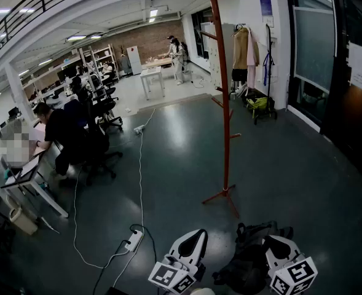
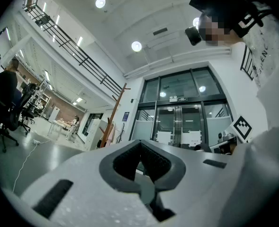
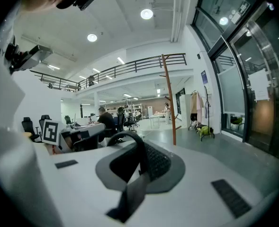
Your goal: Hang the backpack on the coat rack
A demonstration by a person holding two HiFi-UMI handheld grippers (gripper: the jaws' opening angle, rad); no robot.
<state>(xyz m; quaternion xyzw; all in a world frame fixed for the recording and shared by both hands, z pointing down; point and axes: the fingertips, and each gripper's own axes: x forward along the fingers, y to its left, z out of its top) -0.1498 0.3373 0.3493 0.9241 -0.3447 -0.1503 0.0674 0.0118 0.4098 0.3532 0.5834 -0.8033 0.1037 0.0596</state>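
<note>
The red-brown coat rack (image 1: 225,103) stands on the grey floor ahead of me, its pegs bare. It also shows in the right gripper view (image 3: 169,98) and, further off, in the left gripper view (image 2: 114,115). The dark backpack (image 1: 249,264) is low at the bottom edge, between my two grippers. My right gripper (image 1: 278,246) is shut on the backpack's black strap (image 3: 138,148), which loops over its pads. My left gripper (image 1: 192,243) stands beside the bag with its jaws together and nothing between them (image 2: 140,143).
A white power strip (image 1: 133,239) with its cable lies on the floor at the left. People sit at desks (image 1: 58,134) further left. A second rack with hung garments (image 1: 245,51) and a green bag (image 1: 259,105) stand by the far wall. Glass doors (image 1: 316,48) line the right.
</note>
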